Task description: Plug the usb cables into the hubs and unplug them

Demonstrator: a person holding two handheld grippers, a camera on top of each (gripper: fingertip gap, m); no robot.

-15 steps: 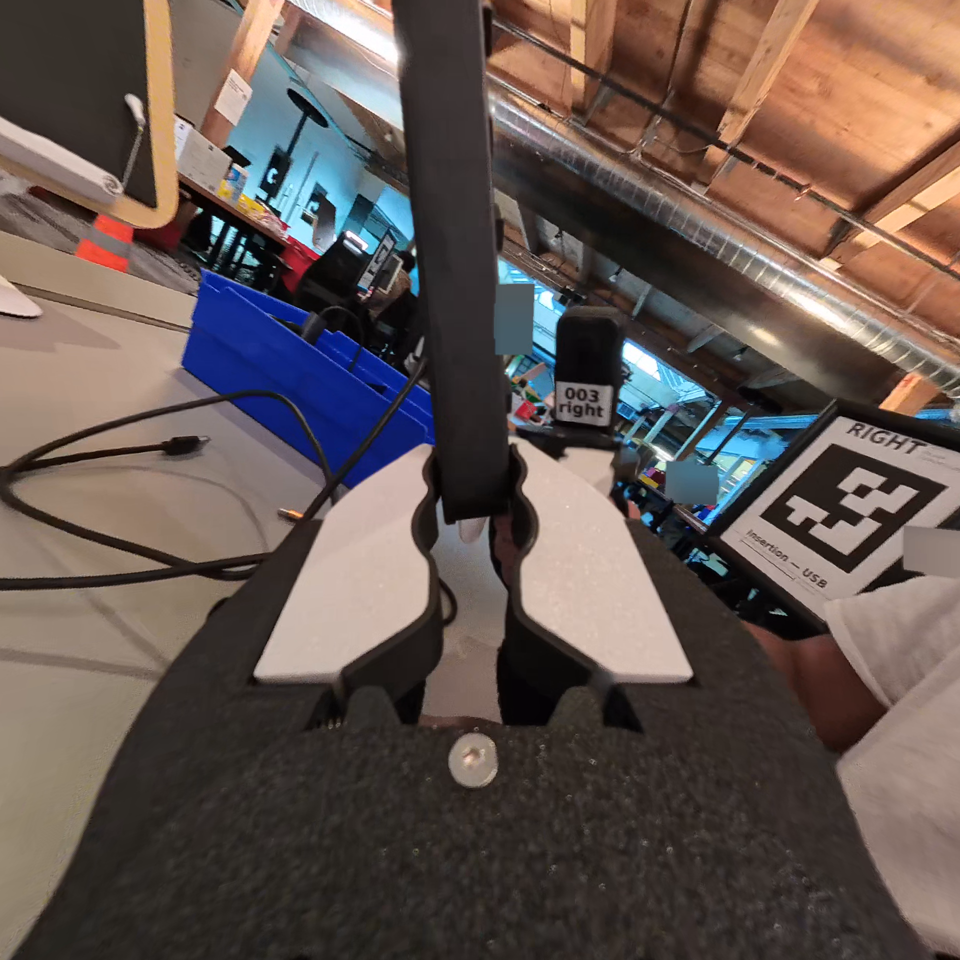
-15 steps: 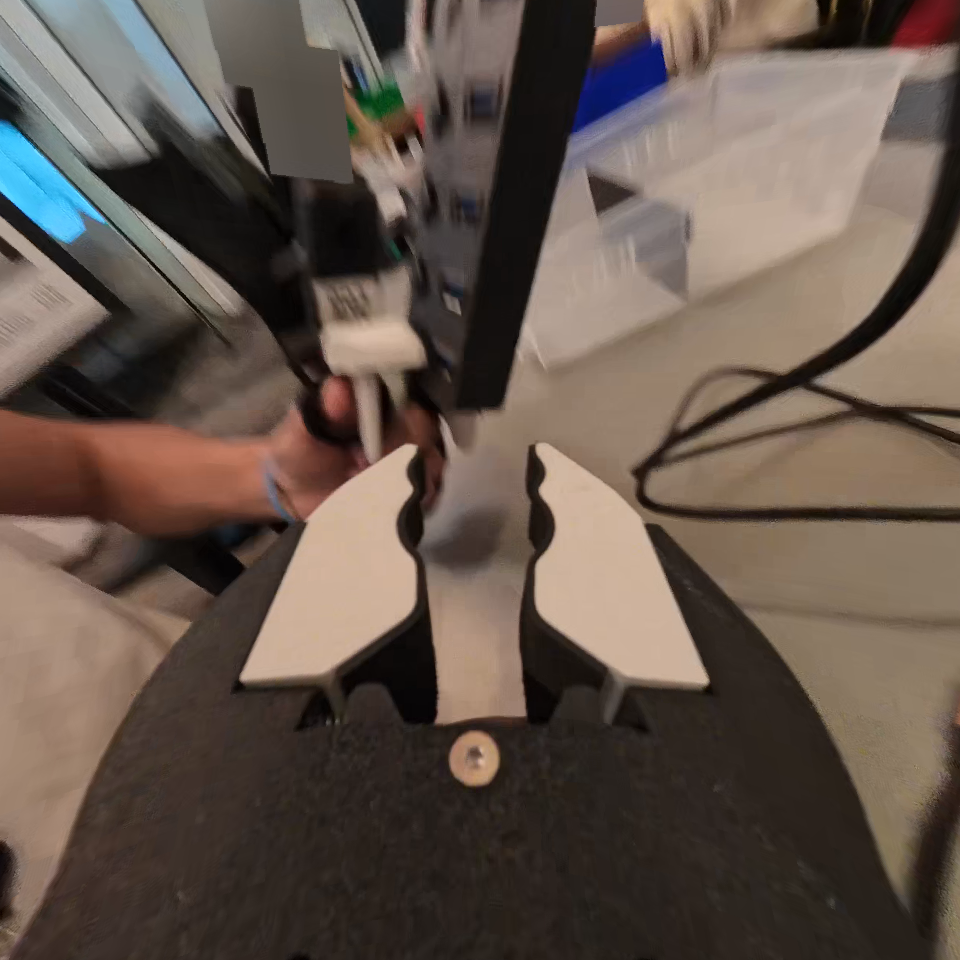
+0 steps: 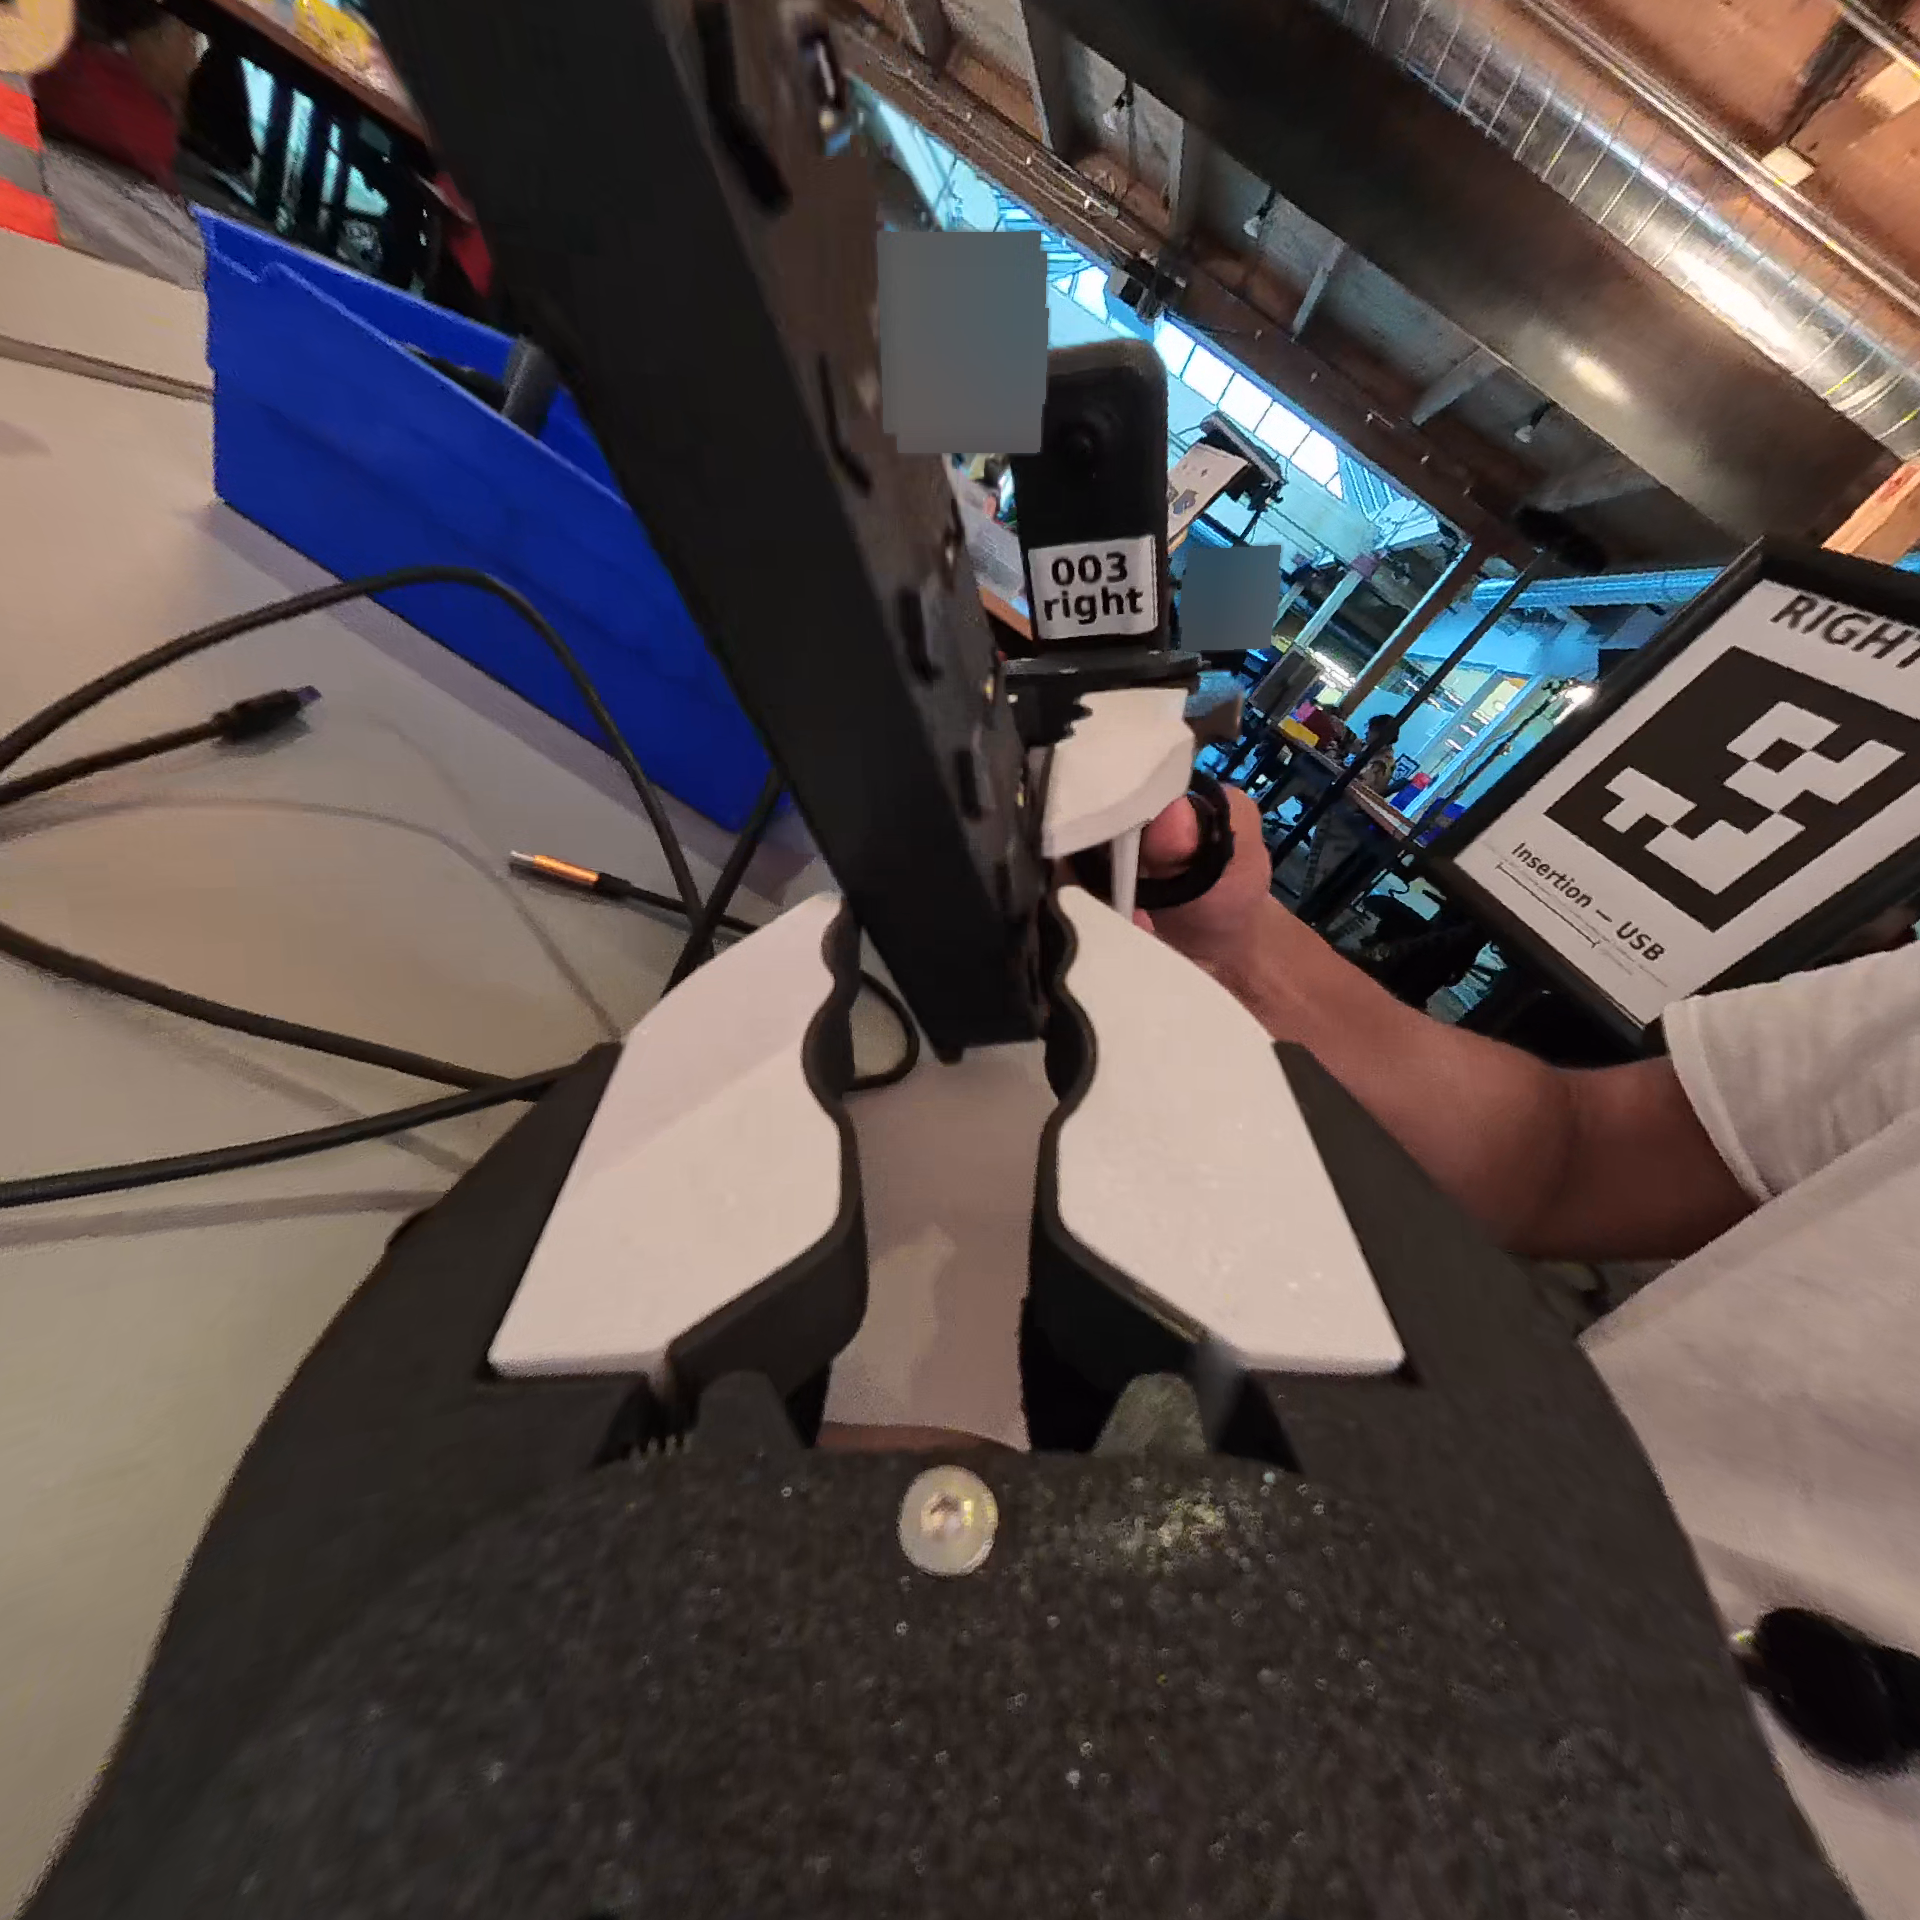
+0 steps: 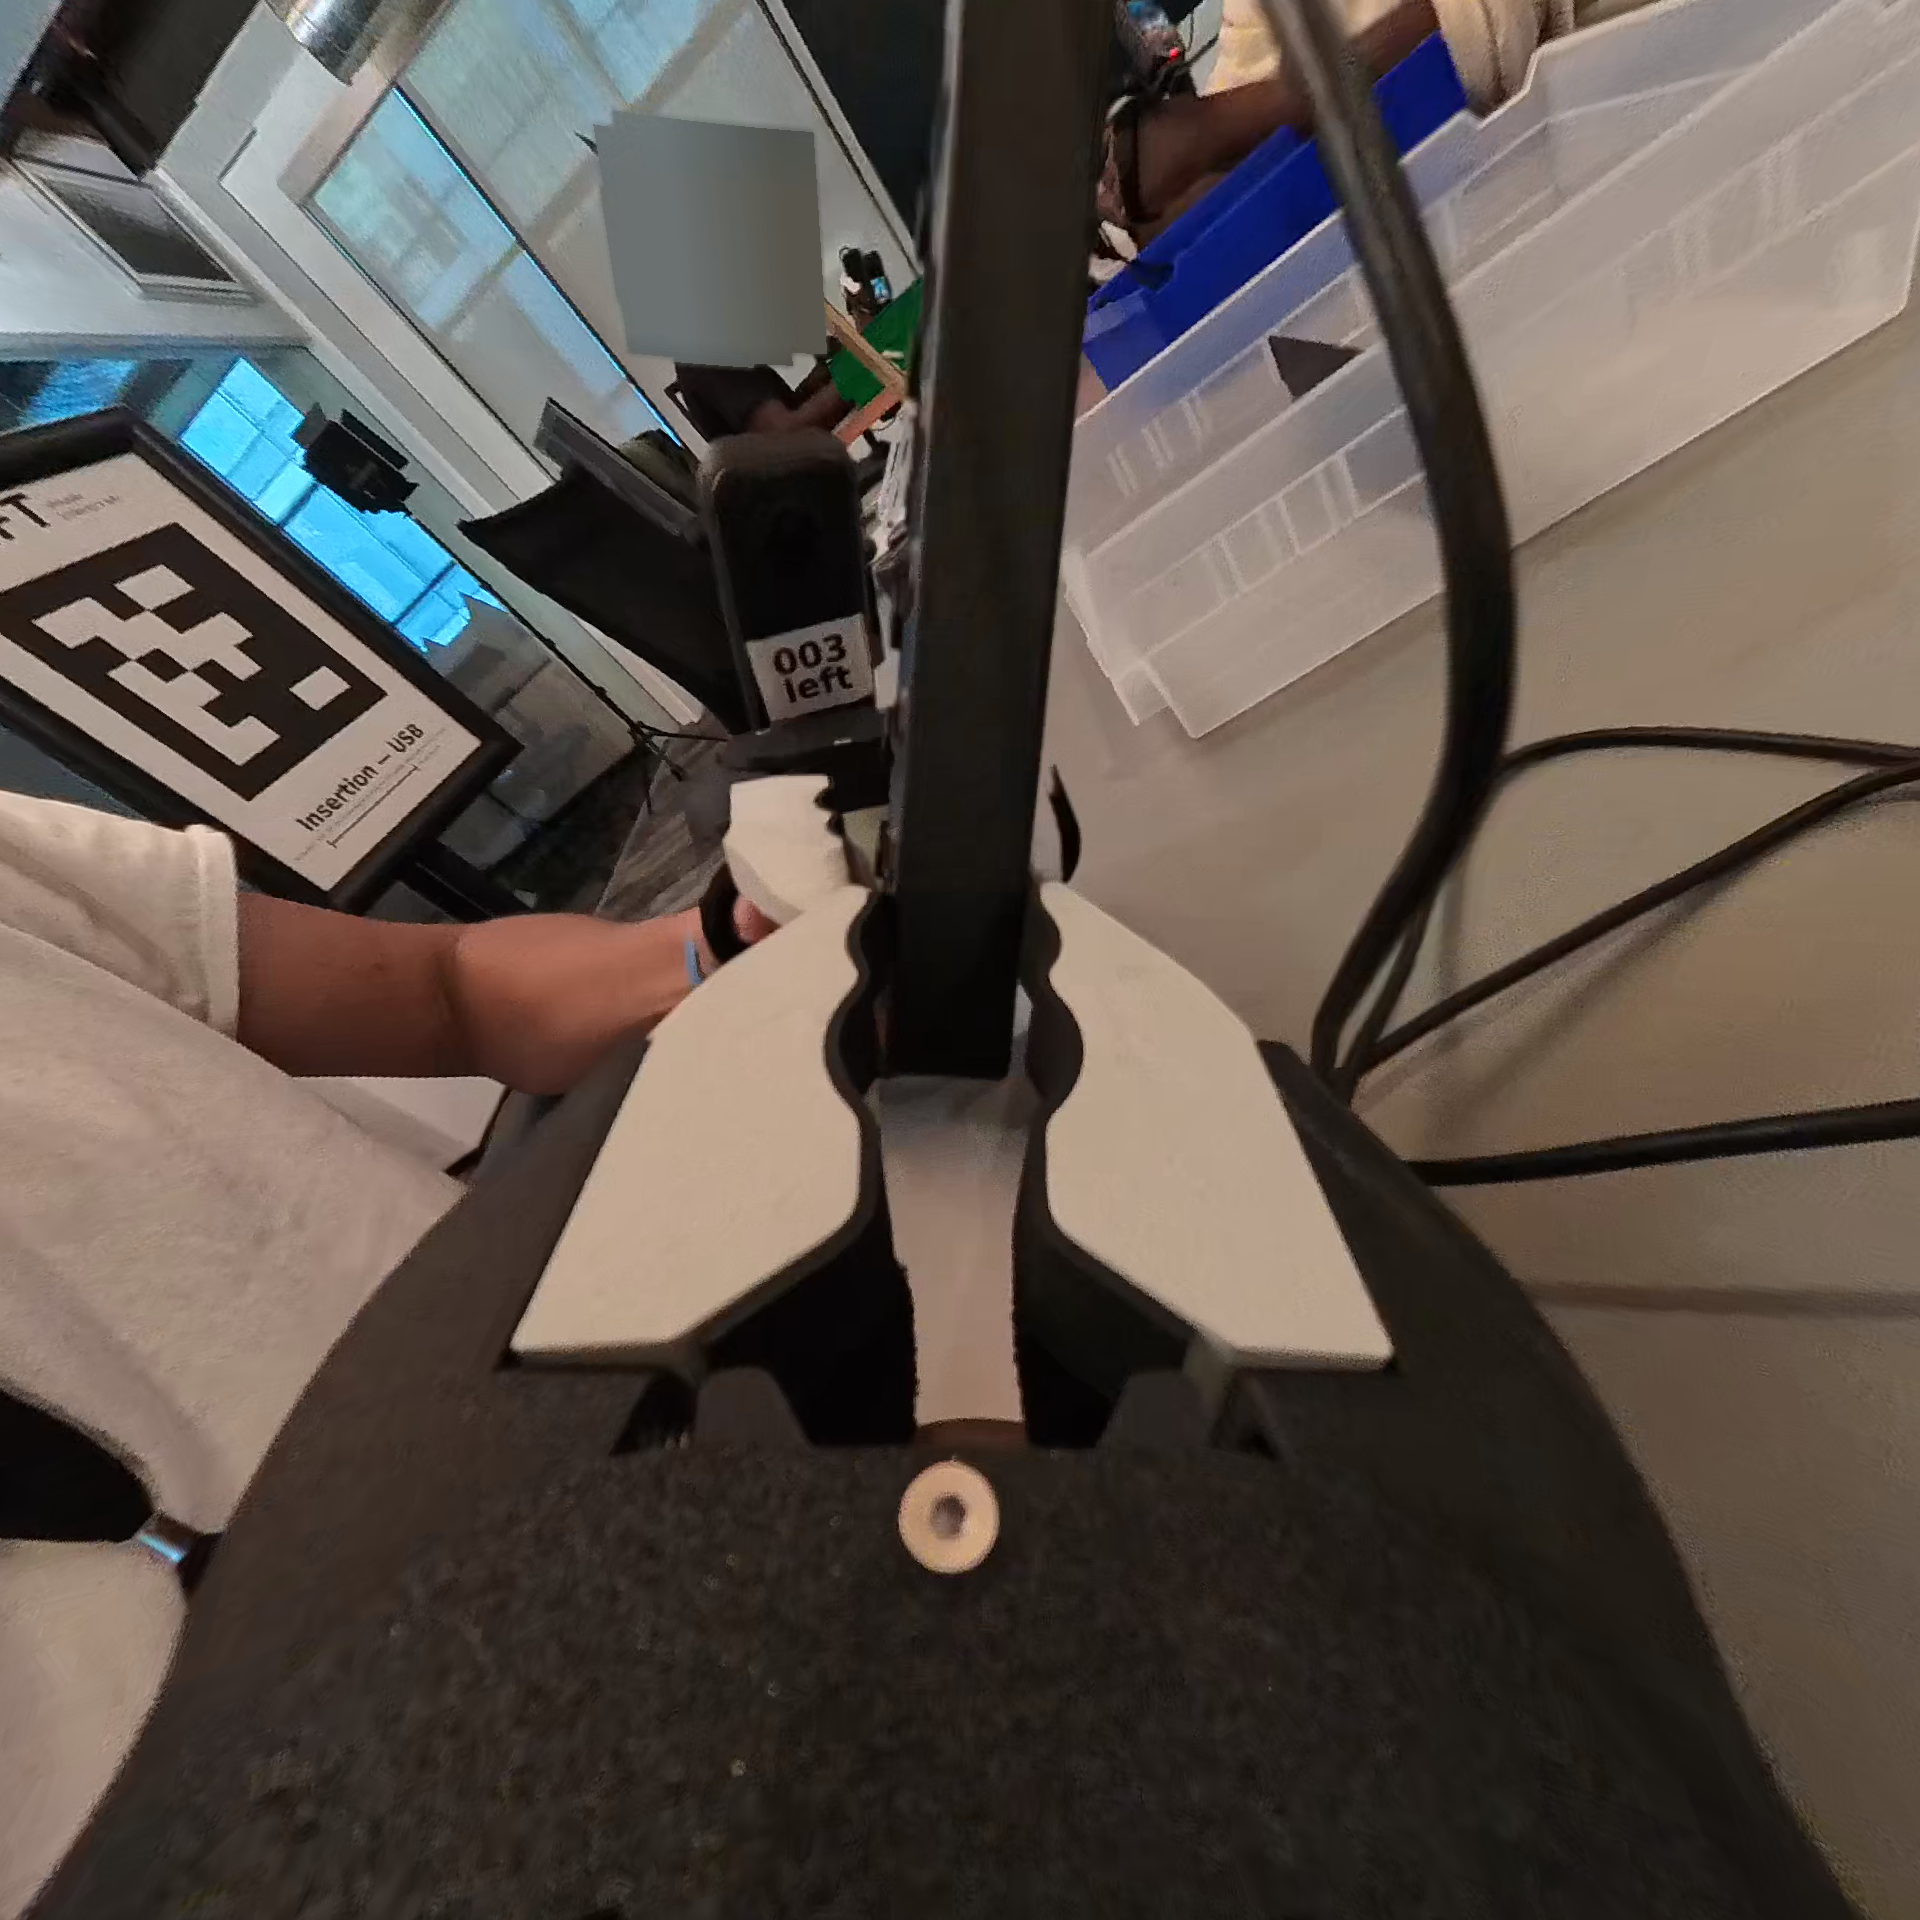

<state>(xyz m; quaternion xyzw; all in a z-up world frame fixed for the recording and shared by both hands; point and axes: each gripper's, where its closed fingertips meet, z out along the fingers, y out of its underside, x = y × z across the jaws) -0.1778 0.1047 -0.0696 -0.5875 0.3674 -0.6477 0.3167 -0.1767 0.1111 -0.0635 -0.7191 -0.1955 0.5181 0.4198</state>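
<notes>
A long black USB hub [image 3: 727,468] with ports along its side stands between both grippers. In the left wrist view it leans up and to the left. My left gripper [image 3: 951,914] is slightly open around its lower end; the hub touches the right finger and a gap shows at the left finger. My right gripper [image 4: 958,899] is shut on the hub [image 4: 997,520], which stands upright in that view. Each gripper faces the other: the right gripper [image 3: 1101,831] and the left gripper [image 4: 790,842]. Loose USB plugs [image 3: 260,712] [image 3: 551,868] lie on the table.
Black cables [image 4: 1455,520] loop over the grey table [image 3: 208,987]. A blue bin [image 3: 416,468] stands at the back left. A clear plastic bin [image 4: 1455,364] stands behind the hub. Framed marker signs [image 3: 1714,790] [image 4: 187,644] stand near the person's arms.
My right gripper has moved in and closed on the hub. My left gripper has loosened its hold, and the hub now leans to the left in its view.
</notes>
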